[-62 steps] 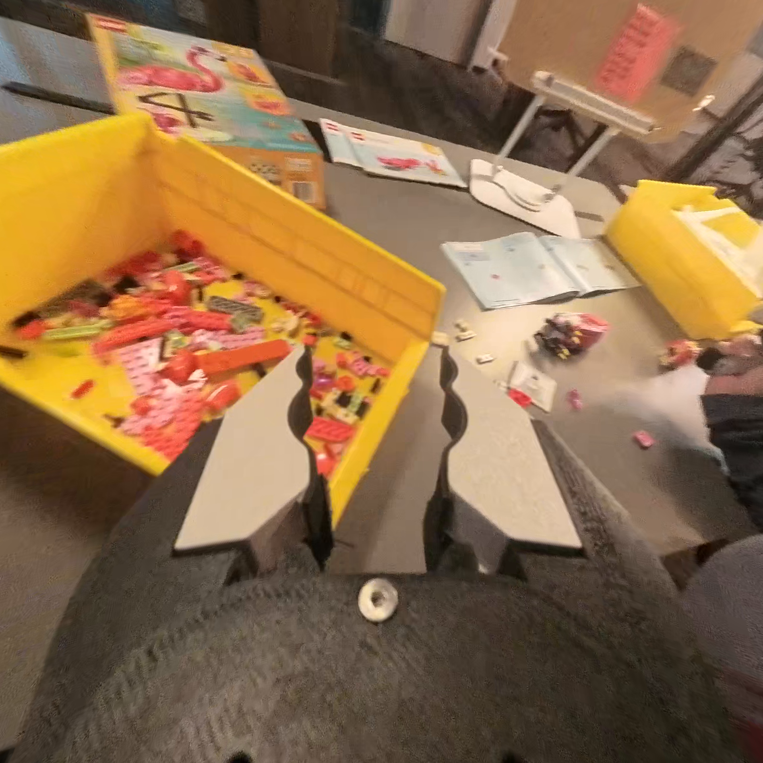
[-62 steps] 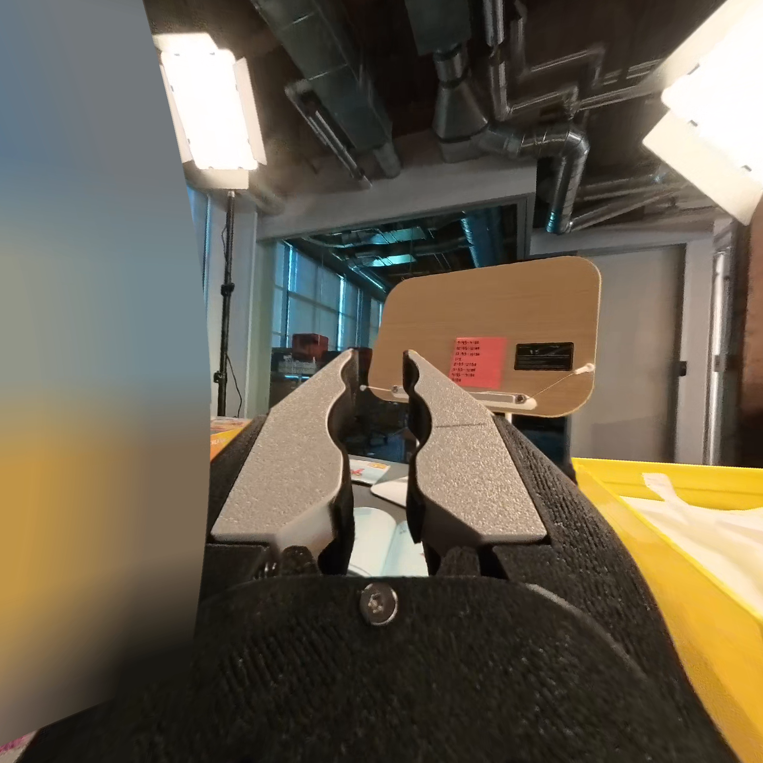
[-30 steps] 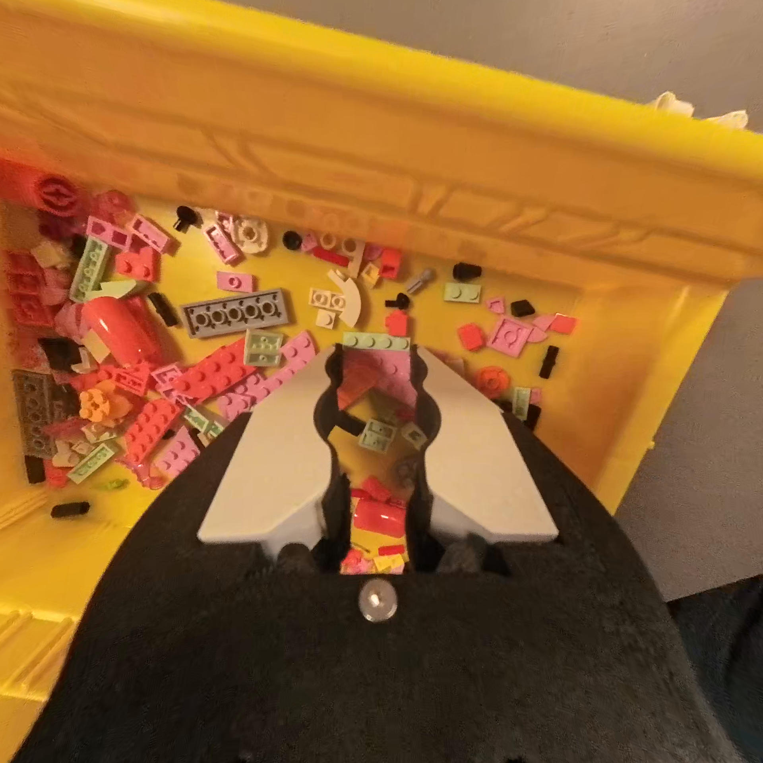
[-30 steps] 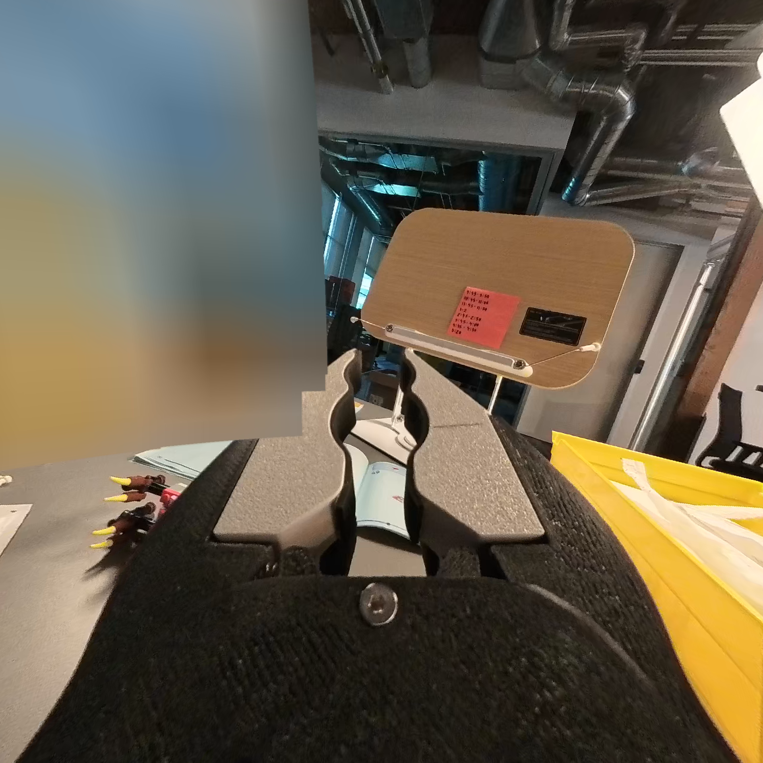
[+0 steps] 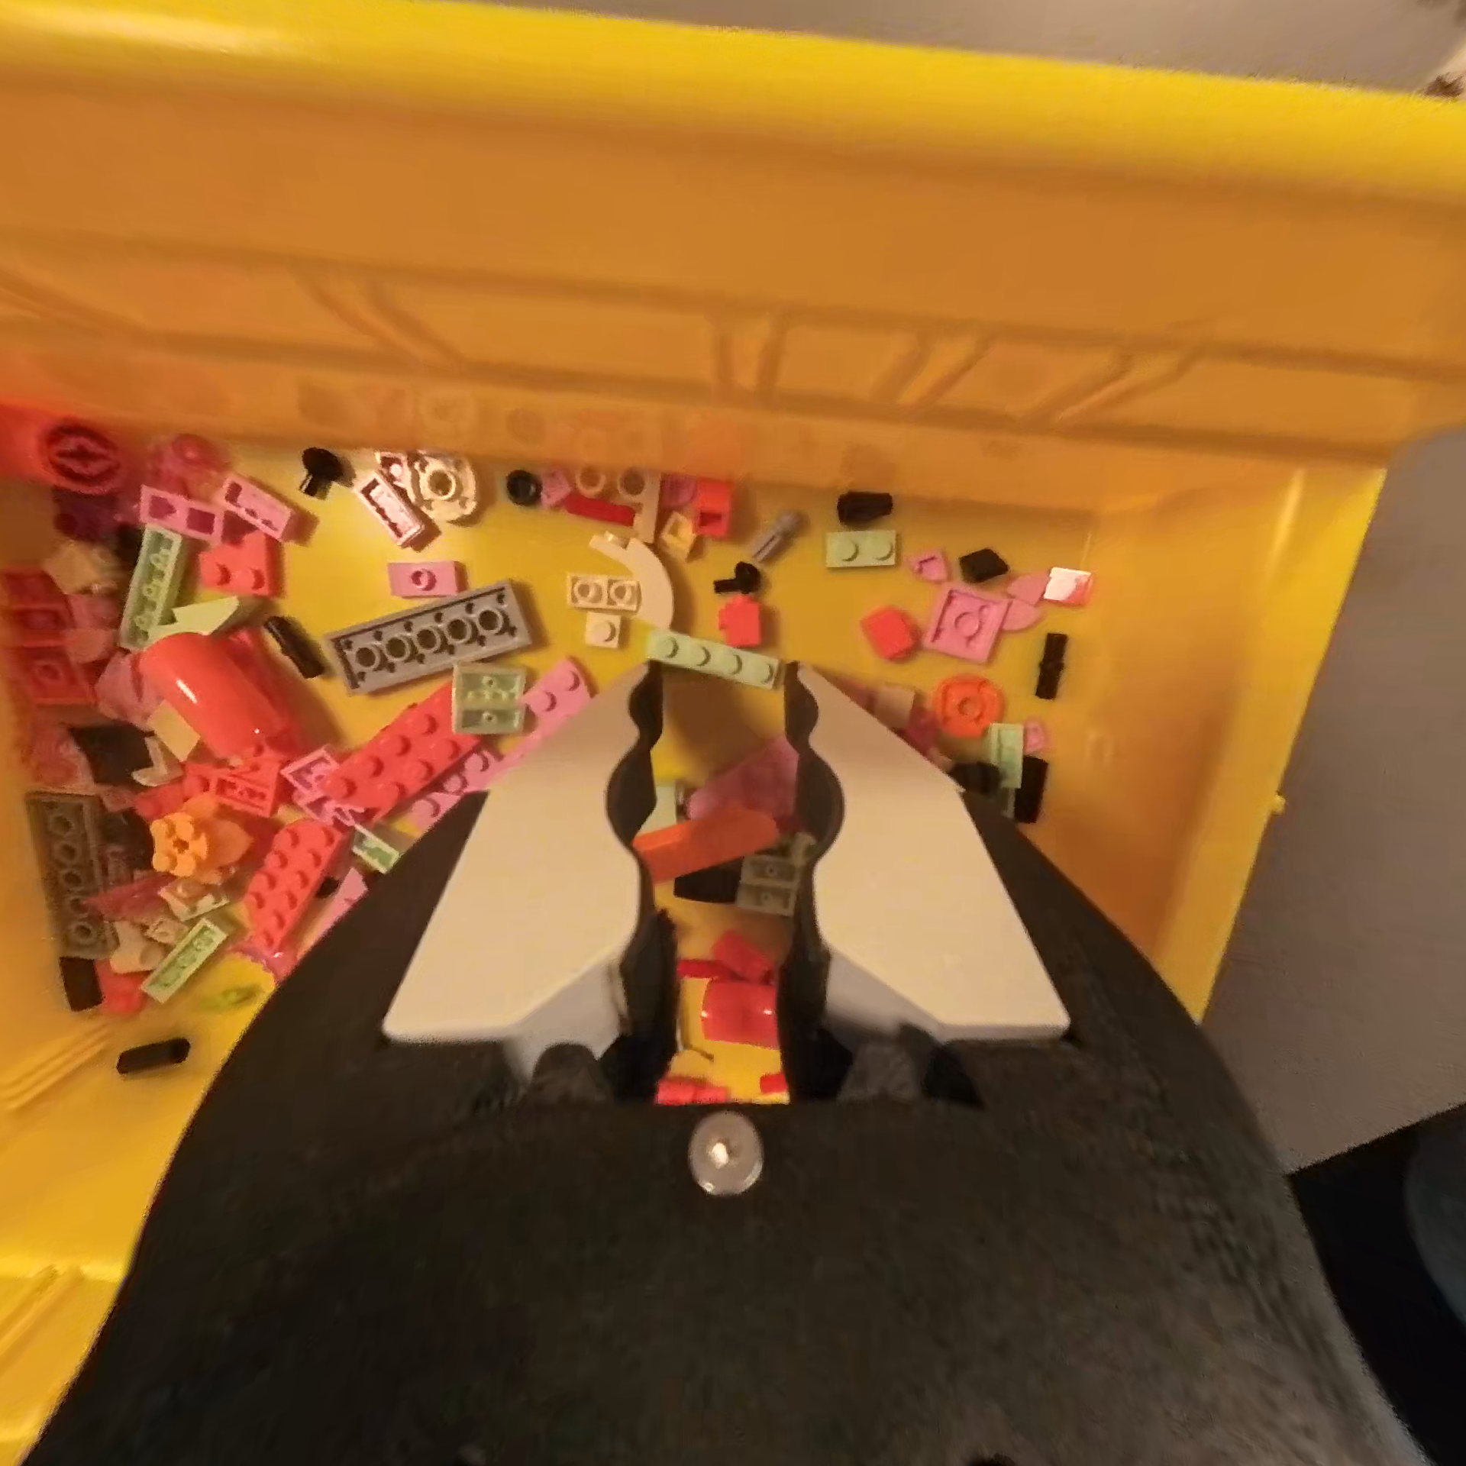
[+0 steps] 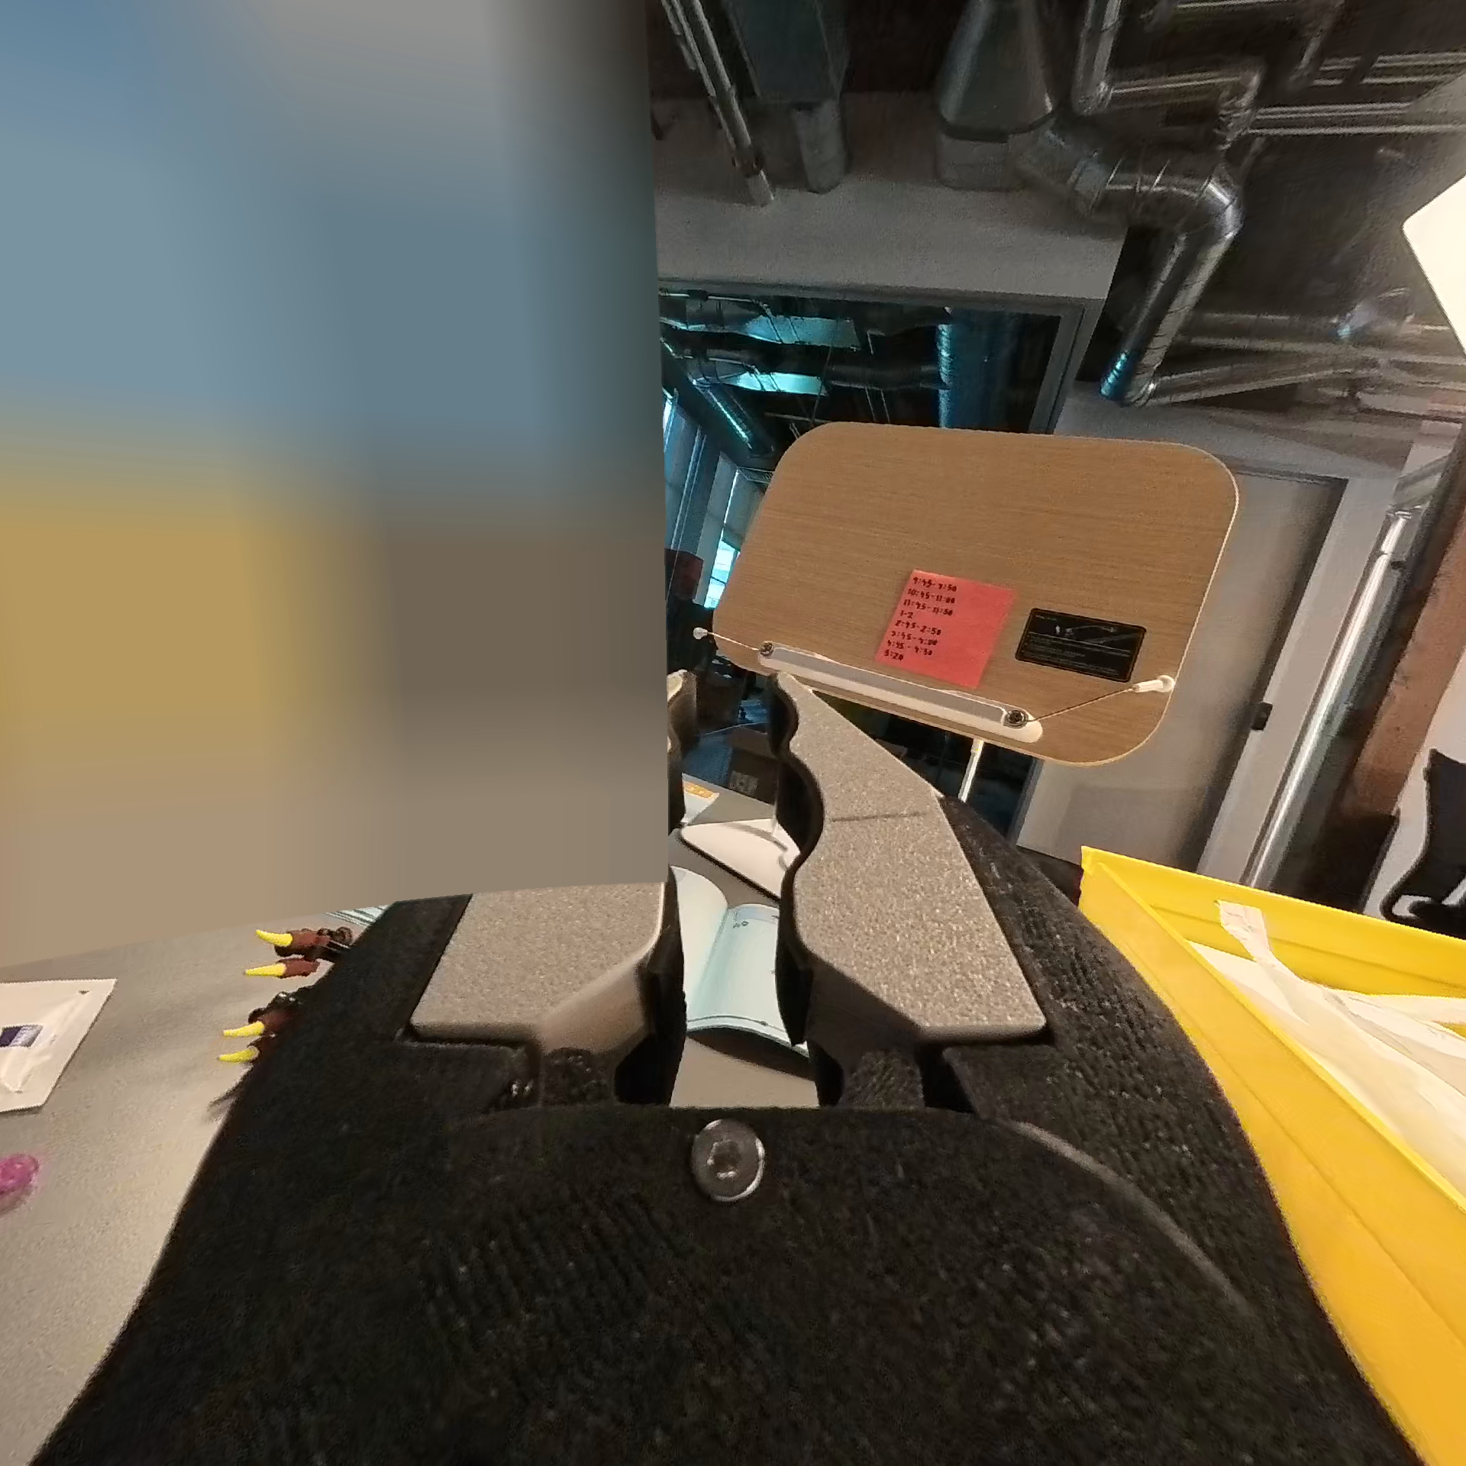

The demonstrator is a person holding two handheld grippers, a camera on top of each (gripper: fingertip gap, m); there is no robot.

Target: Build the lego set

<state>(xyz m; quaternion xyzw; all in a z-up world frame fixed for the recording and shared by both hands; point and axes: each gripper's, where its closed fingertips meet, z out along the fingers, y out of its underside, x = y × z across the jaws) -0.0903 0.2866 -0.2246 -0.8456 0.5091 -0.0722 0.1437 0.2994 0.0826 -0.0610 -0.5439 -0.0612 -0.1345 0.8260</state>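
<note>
Basically, left gripper (image 5: 720, 674) points down into a yellow bin (image 5: 714, 222) full of small toy bricks, jaws part-open with a clear gap, nothing pinched that I can see. Nearest piece is a pale green strip (image 5: 714, 660) with a row of studs, lying just past the two fingertips at centre frame. Its long axis runs left-right, slightly tilted down to the right, so it lies across the gap, crosswise to the fingers, and about as long as the gap is wide. Whether the tips touch its ends is hard to call; the view is a bit blurred there.

Behind the tips, seen through the gap: an orange brick (image 5: 706, 845), a pink plate (image 5: 750, 781), more green and black bits, all lying loose on the bin floor. Left of the fingers: a grey holed plate (image 5: 432, 638), red long plates (image 5: 397, 754), a red curved piece (image 5: 206, 698). Right side: a pink square plate (image 5: 968, 631), an orange round piece (image 5: 964, 702).

Right gripper (image 6: 726, 698) is up off the grey table (image 6: 103, 1190), aimed level at a wooden stand (image 6: 992, 539) carrying a red note. One finger (image 6: 865, 833) shows plainly, the other is mostly behind a blur patch; gap looks narrow and bare. Second yellow bin (image 6: 1269, 1111) sits lower right, an open booklet (image 6: 738, 952) below the fingers, well apart from everything in the first bin.
</note>
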